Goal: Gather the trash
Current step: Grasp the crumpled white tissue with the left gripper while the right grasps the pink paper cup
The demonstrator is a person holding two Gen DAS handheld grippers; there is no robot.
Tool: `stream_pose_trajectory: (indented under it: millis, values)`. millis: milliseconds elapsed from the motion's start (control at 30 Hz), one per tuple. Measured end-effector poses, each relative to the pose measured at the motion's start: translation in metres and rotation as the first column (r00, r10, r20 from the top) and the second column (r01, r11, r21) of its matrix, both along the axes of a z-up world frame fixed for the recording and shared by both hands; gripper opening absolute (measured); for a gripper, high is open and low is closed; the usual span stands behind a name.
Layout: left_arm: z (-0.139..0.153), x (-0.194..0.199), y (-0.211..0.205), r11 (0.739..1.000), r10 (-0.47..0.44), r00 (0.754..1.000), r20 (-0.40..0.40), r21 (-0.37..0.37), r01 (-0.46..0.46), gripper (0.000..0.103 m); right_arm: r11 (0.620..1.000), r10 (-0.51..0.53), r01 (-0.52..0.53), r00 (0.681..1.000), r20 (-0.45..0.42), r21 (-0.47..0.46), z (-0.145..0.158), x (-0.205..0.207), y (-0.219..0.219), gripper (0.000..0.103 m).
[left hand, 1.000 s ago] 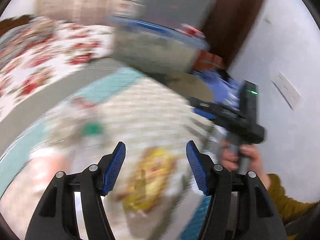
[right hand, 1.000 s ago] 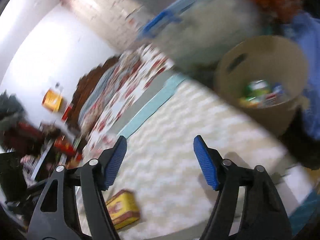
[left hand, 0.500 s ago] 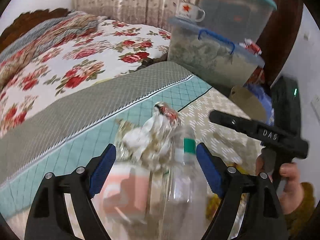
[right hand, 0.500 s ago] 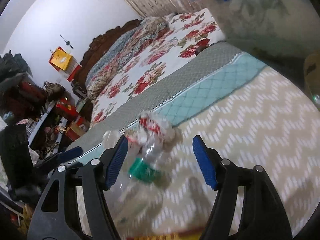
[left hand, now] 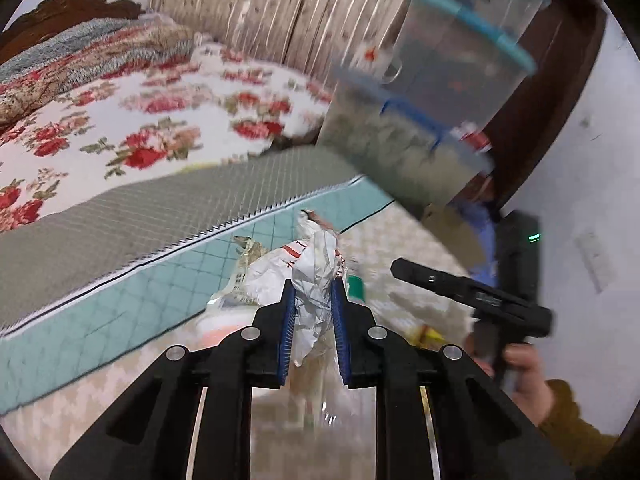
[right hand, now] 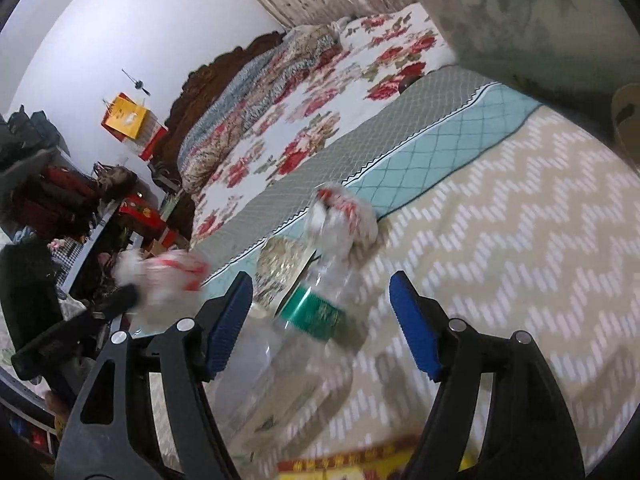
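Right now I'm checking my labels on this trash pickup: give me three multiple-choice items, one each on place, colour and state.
1. Where does the clear plastic bottle lie?
A. between the right gripper's open fingers
B. on the floral bedspread
C. in a bin

2. The bottle's label band is:
A. red
B. green
C. yellow

3. The left gripper is:
A. wide open
B. closing on crumpled white paper
C. holding the bottle

Answers: 1 A, fingers flank it, untouched. 2 B, green band shows. 3 B, pads pinch the paper.
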State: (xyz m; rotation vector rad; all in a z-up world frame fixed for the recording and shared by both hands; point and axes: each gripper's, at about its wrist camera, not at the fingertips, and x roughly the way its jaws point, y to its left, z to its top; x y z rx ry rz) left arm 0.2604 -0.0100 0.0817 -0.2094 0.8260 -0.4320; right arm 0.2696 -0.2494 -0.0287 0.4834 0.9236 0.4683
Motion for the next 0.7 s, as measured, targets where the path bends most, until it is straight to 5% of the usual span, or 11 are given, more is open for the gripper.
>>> stream_pose_trajectory:
  millis: [133,400,567,700]
  values:
    - [0.012,-0.054,0.028,1.0,0.008,0.999,0.045,-0.028,-0.007,0.017,0.998,-0.03,0.03,1.0,-0.007,0.051,0.002,-0.027,-0.01,0.072]
    - [-0.02,-0.1,0.076,0.994,0.08,0.996,-0.03,-0.078,-0.083,0.017,1.0,-0.015,0.015,1.0,-0.002,0.001,0.011,-0.06,0.007,0.072]
    - [-0.028,-0.111,0.09,0.986,0.107,0.993,-0.04,-0.124,-0.112,0.017,0.996,0.091,-0.091,0.996,-0.001,-0.012,0.033,-0.047,0.049,0.068]
    - [-0.033,-0.122,0.103,0.984,0.122,0.992,-0.039,-0.129,-0.126,0.017,0.964,0.242,-0.241,0.97,-0.002,-0.111,0.044,-0.044,0.111,0.069]
